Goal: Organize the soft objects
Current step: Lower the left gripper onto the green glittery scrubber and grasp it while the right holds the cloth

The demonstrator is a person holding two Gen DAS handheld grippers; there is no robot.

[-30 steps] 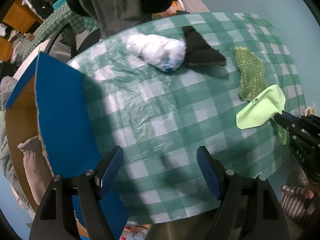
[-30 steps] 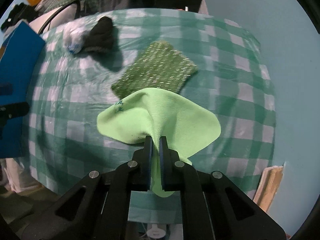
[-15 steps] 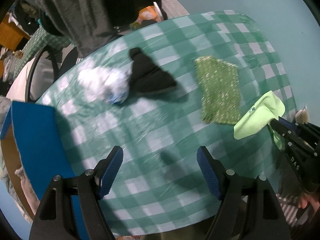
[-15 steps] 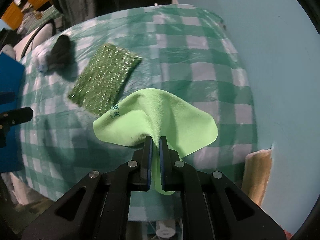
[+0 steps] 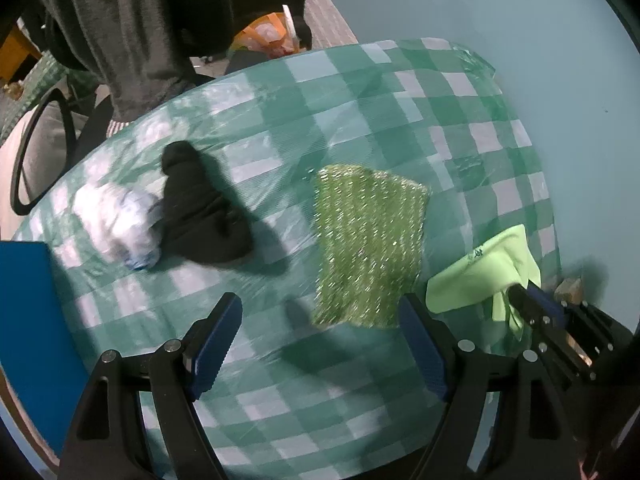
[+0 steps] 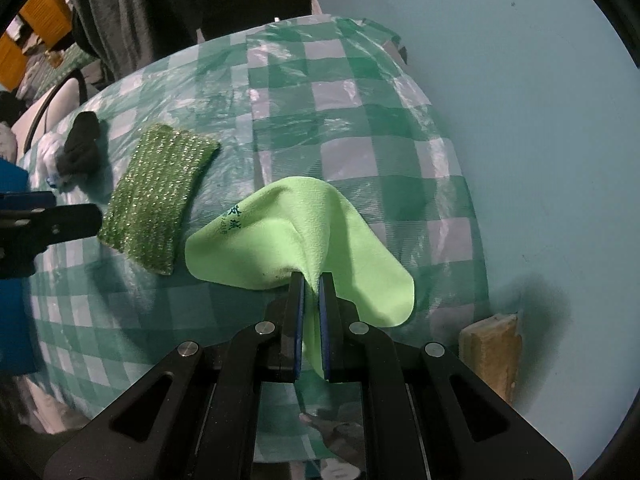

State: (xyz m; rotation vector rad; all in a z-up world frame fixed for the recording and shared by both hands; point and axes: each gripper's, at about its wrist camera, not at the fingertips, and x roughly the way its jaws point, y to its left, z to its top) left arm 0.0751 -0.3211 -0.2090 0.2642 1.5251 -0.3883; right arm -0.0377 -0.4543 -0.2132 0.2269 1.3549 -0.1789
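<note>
The right gripper (image 6: 311, 280) was held low over the near right part of the table, pointed forward across it, and its jaws were clamped on a fold of the lime cloth (image 6: 320, 232); the cloth was draped from the jaws, with its free edges spread above the tablecloth (image 6: 360, 92) and one tail hung down between the fingers. In the left wrist view, the same cloth (image 5: 492, 268) was seen at the far right, pinched at the tip of the right gripper (image 5: 524, 300). The left gripper (image 5: 320, 344) was held above the near edge of the table with its jaws wide apart and nothing between them. A sparkly green pad (image 5: 368, 248) was laid flat just beside the cloth, ahead of the left gripper's right finger. Farther left, a black sock (image 5: 200, 216) was laid touching a crumpled white bag (image 5: 116, 220). The table was covered in a green-and-white checked cloth under clear plastic. A blue box (image 5: 28, 312) was seen at the table's left edge. A pale blue wall (image 6: 520, 120) was behind the table on the right, and a wooden block (image 6: 490, 344) was leaned at its foot. Dark grey clothing (image 5: 132, 20) was hung beyond the far side.
</note>
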